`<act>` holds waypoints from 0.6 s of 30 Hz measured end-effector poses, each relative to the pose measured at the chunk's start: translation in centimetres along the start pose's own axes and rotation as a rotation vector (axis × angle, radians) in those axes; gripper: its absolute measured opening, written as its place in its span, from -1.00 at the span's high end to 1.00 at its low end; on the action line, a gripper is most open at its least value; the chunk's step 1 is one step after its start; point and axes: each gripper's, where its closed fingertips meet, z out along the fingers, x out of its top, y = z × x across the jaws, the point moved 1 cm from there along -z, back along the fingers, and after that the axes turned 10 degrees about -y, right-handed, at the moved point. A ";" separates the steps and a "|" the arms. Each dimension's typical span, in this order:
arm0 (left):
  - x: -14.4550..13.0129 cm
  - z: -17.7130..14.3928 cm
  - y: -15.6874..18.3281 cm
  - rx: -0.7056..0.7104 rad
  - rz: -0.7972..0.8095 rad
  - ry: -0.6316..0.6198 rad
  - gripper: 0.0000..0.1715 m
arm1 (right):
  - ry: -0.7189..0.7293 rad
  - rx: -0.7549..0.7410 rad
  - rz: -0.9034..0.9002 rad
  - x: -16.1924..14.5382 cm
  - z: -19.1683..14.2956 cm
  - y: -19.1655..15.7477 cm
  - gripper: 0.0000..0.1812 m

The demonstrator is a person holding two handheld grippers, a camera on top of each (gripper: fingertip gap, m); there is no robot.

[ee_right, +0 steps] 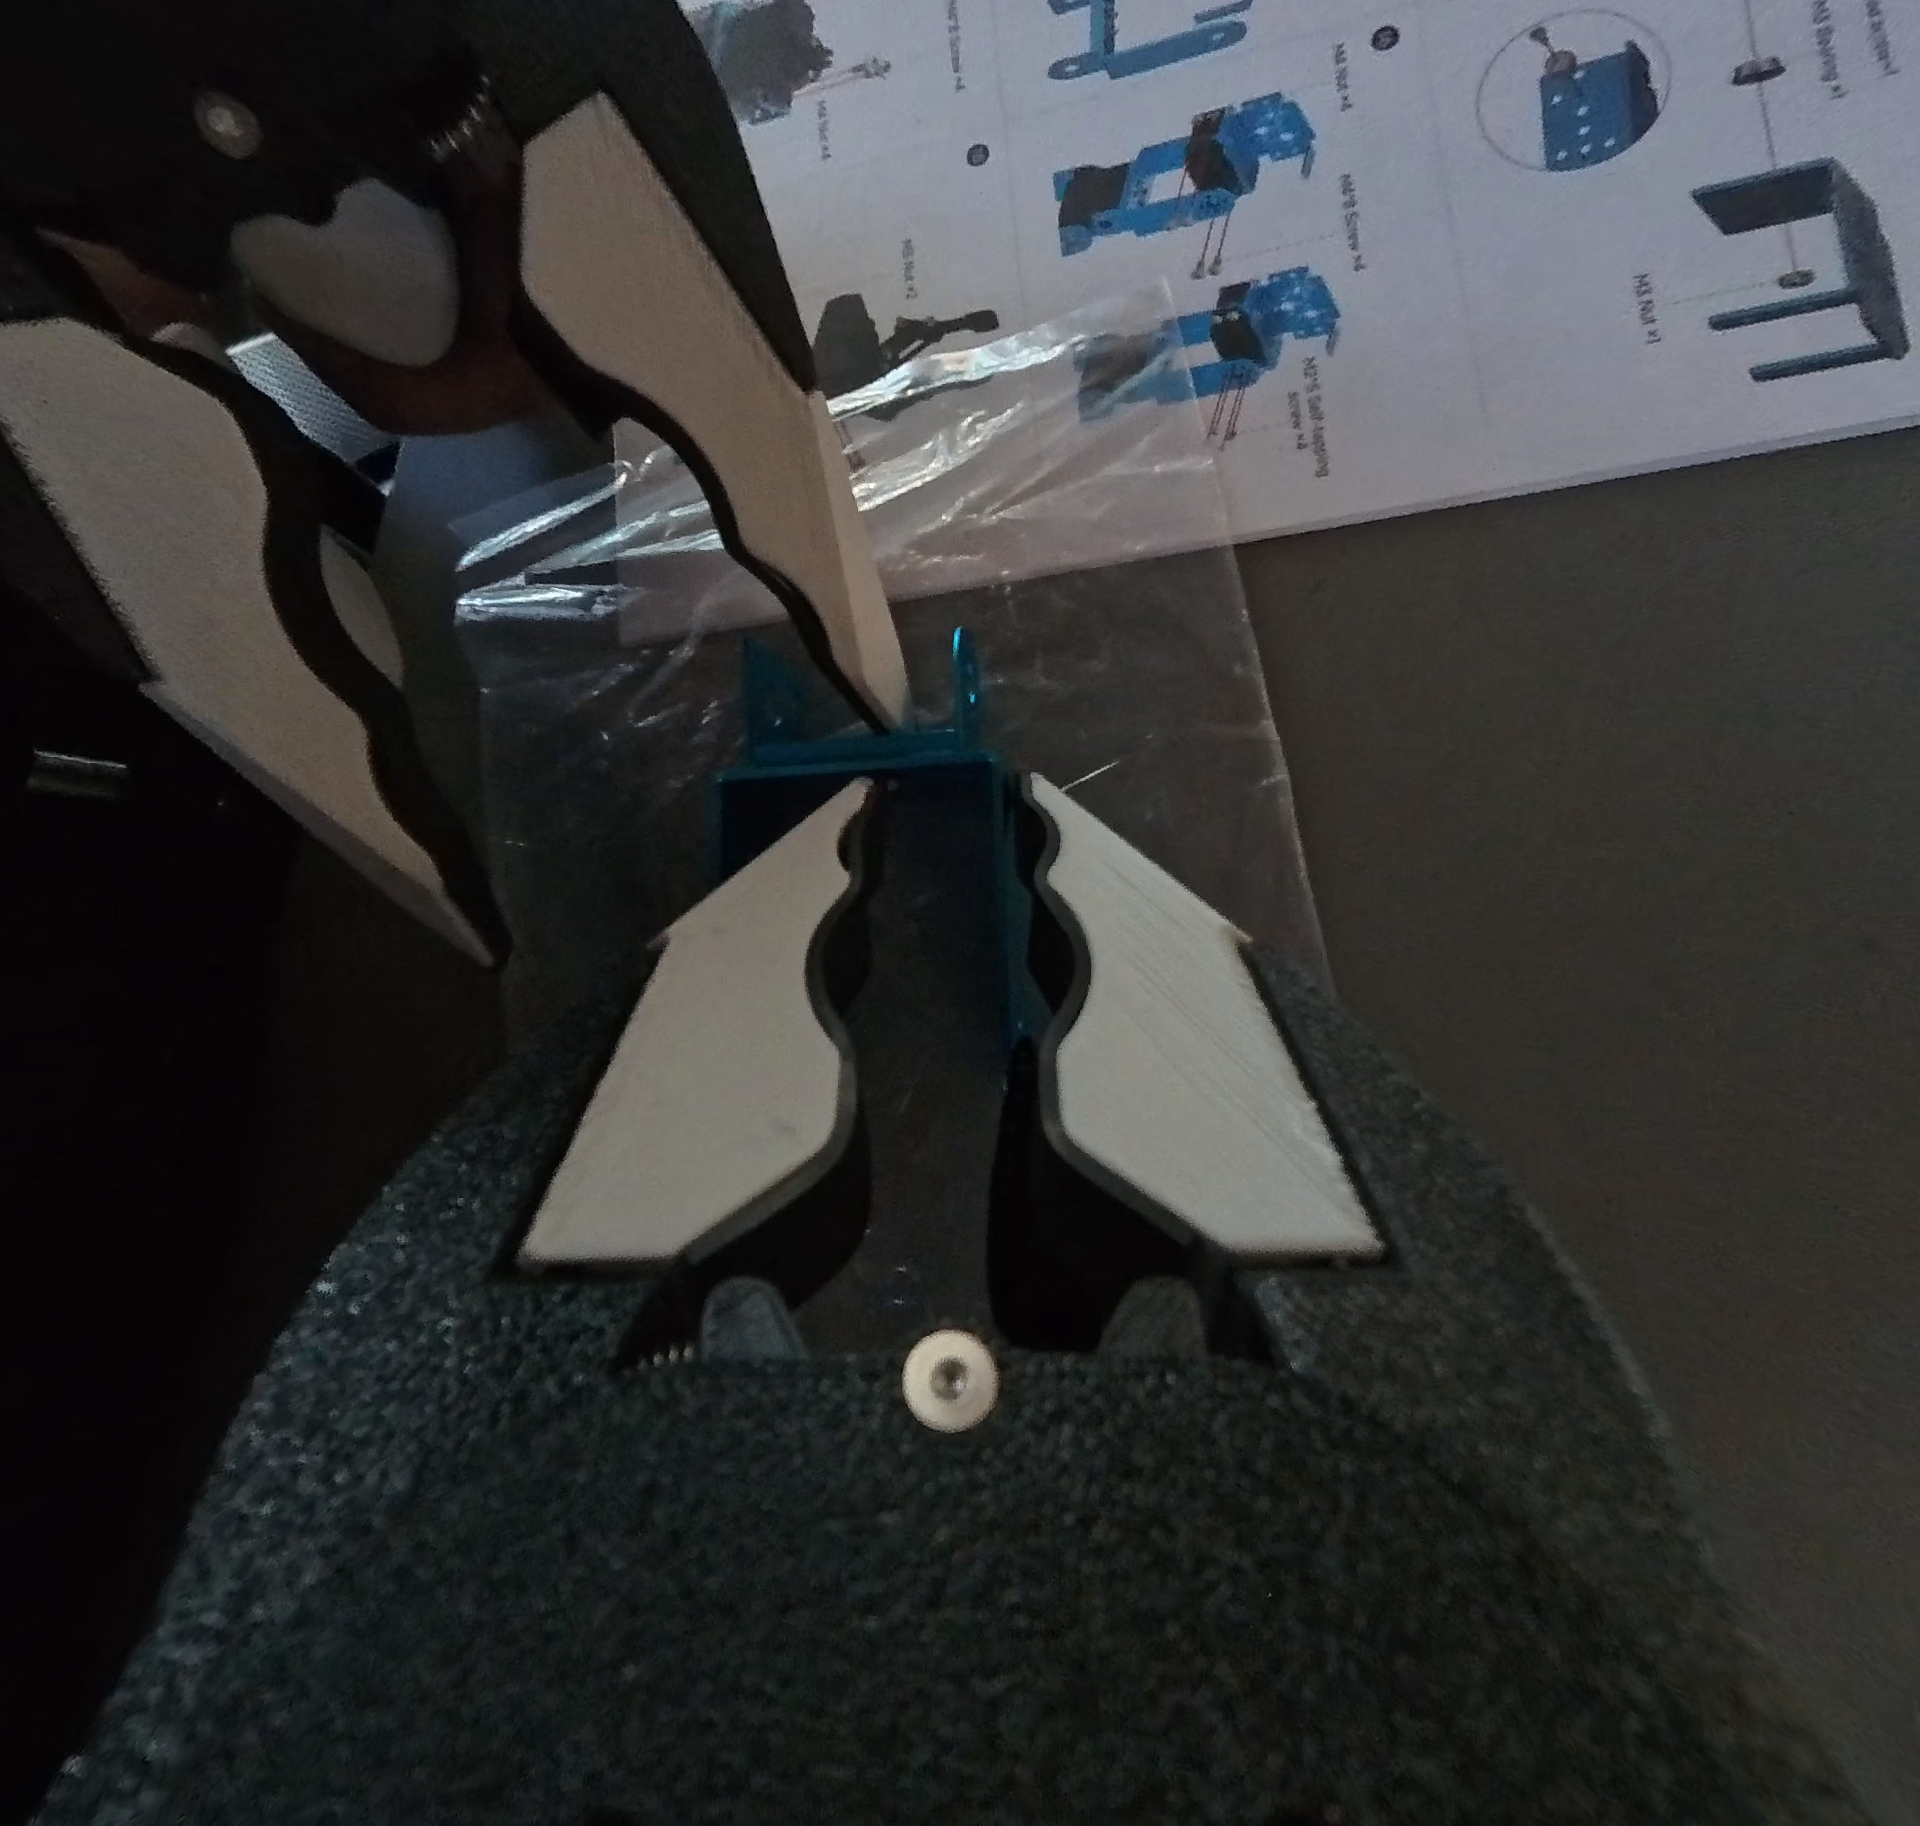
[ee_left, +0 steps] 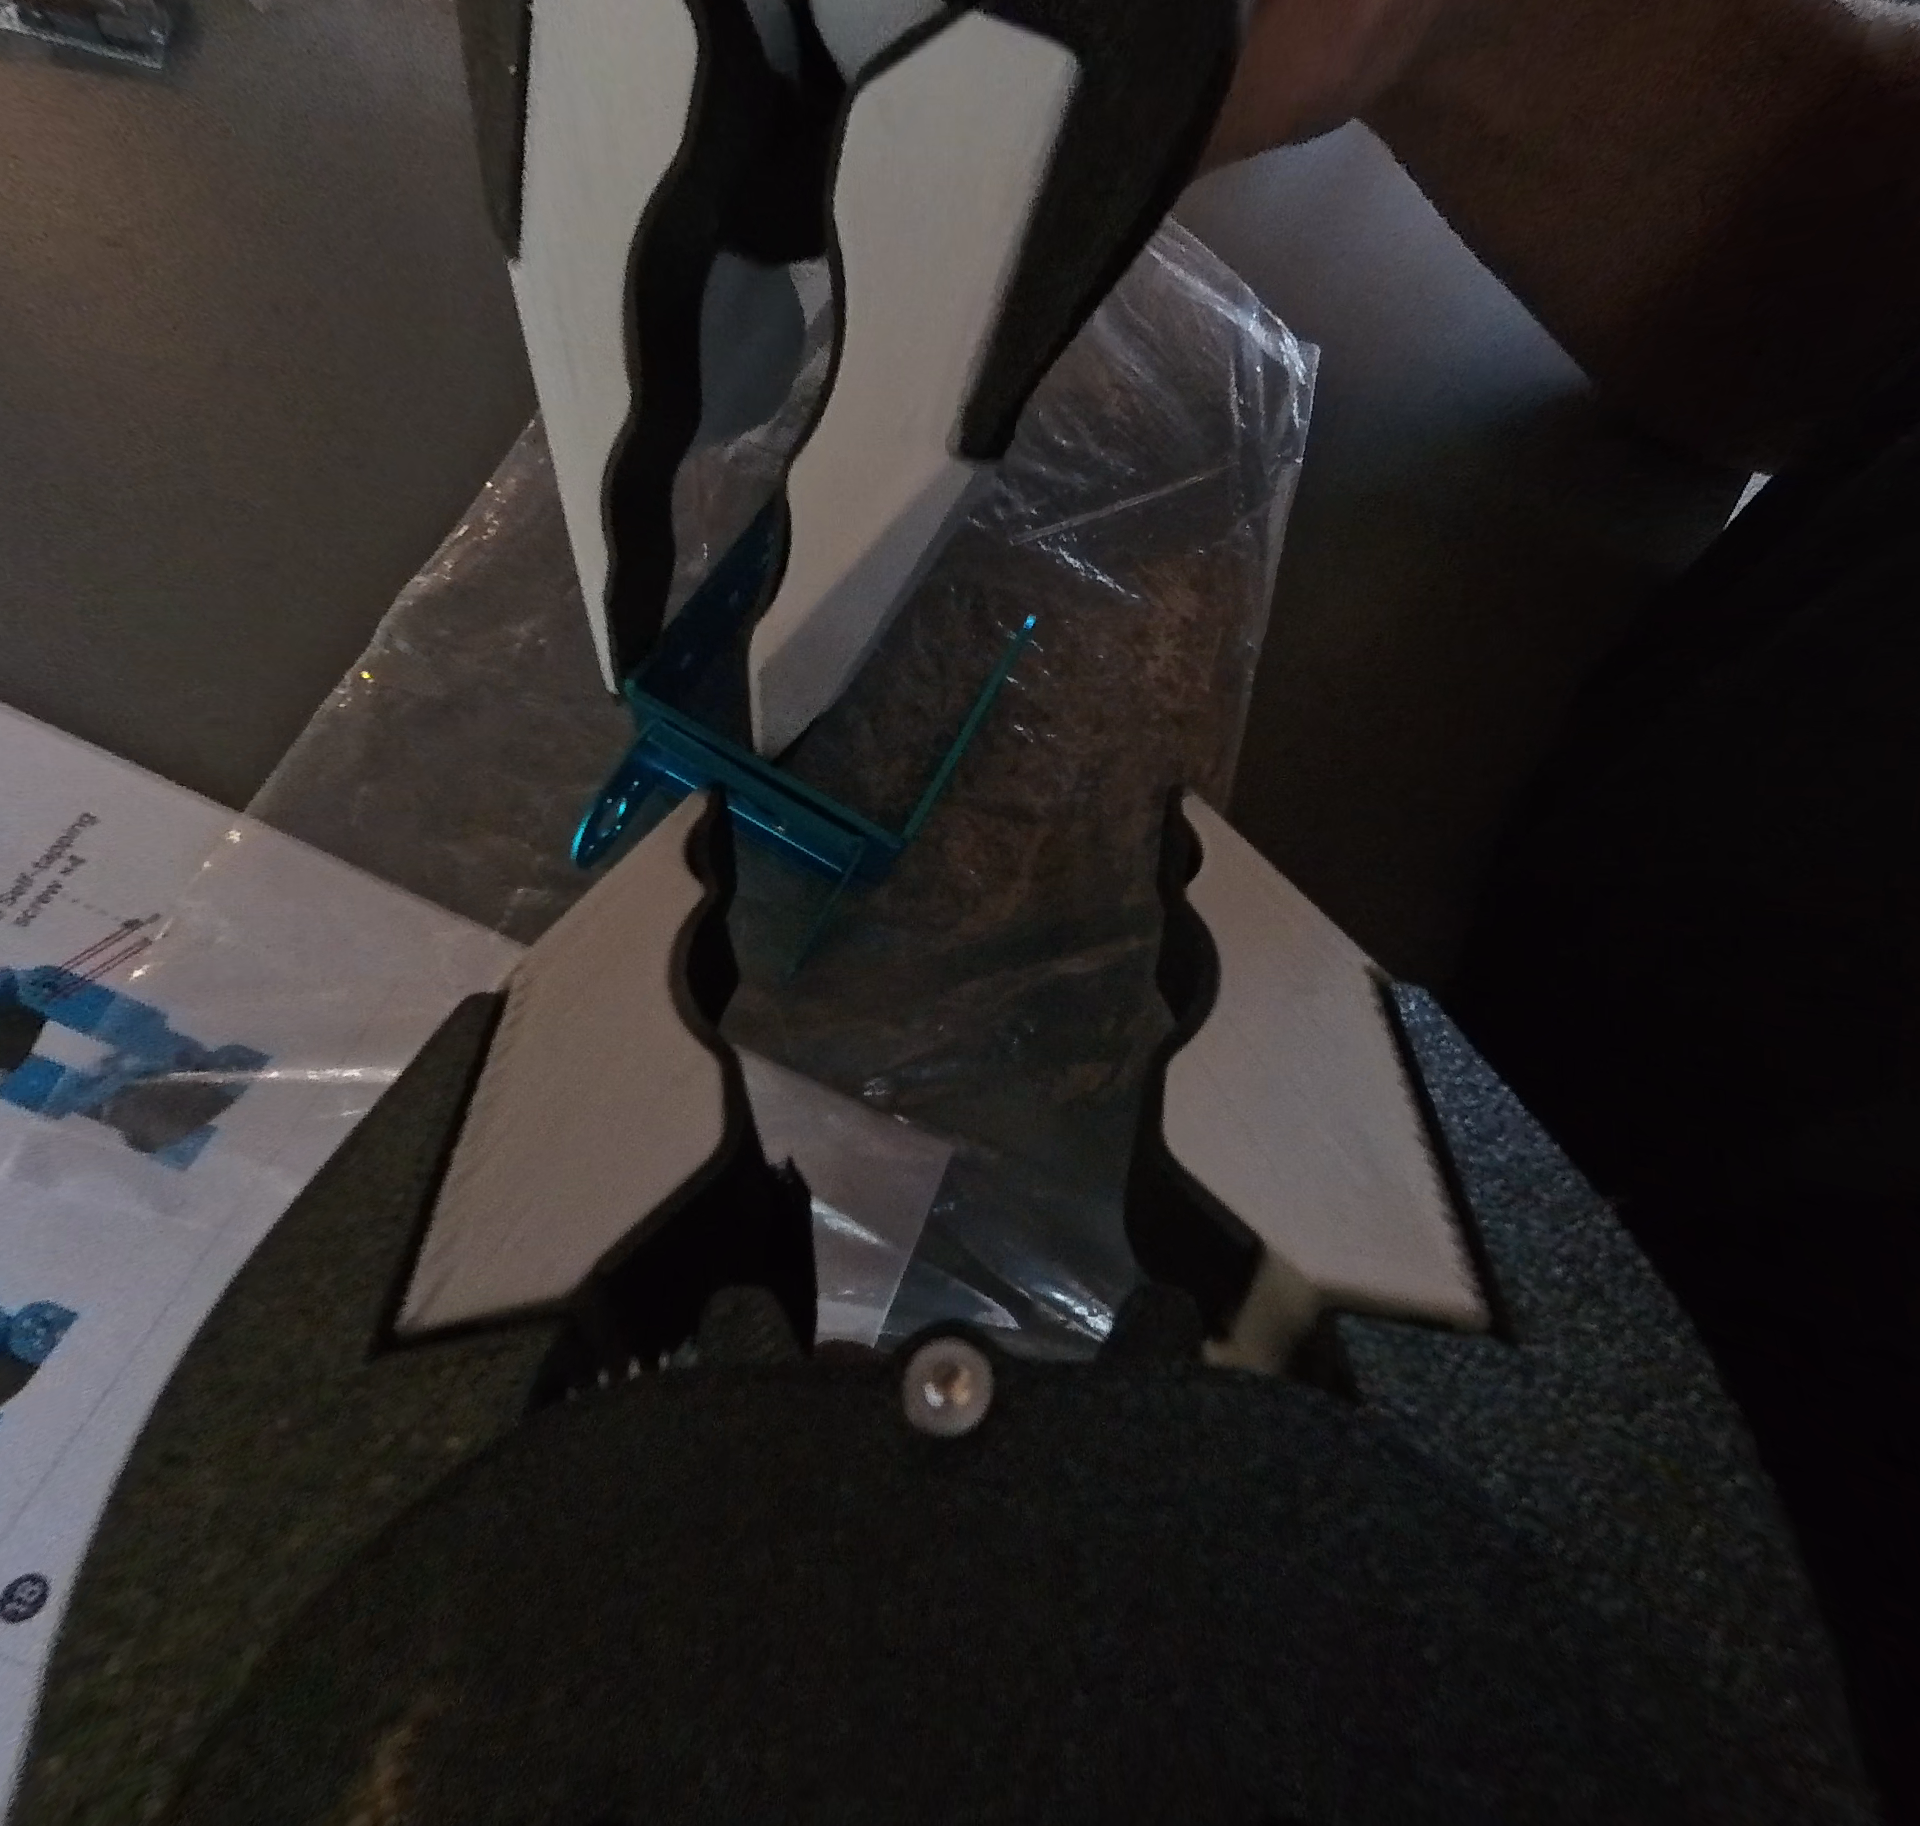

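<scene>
A blue U-shaped metal bracket is held above a clear plastic bag. My right gripper is shut on the bracket, one fingertip on each side of it. In the left wrist view the right gripper comes down from the top and clasps the bracket's left end. My left gripper is wide open, and its left fingertip is at the bracket's bar. In the right wrist view the left gripper reaches in from the upper left, with one fingertip at the bracket's top edge.
A white instruction sheet with blue drawings lies on the brown table and also shows in the left wrist view. The plastic bag overlaps its edge. A person's forearm fills the upper right. Small packets lie far left.
</scene>
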 end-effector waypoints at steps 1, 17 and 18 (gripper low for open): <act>0.0 0.0 0.0 0.000 0.000 0.000 0.04 | 0.003 0.004 0.007 0.0 -0.1 0.1 0.74; 0.0 0.3 0.1 -0.004 0.002 -0.003 0.04 | 0.018 0.029 0.043 -0.1 -0.3 0.3 0.79; 0.0 0.3 0.2 -0.003 0.003 -0.004 0.04 | 0.017 0.017 0.039 -0.2 -0.3 0.4 0.77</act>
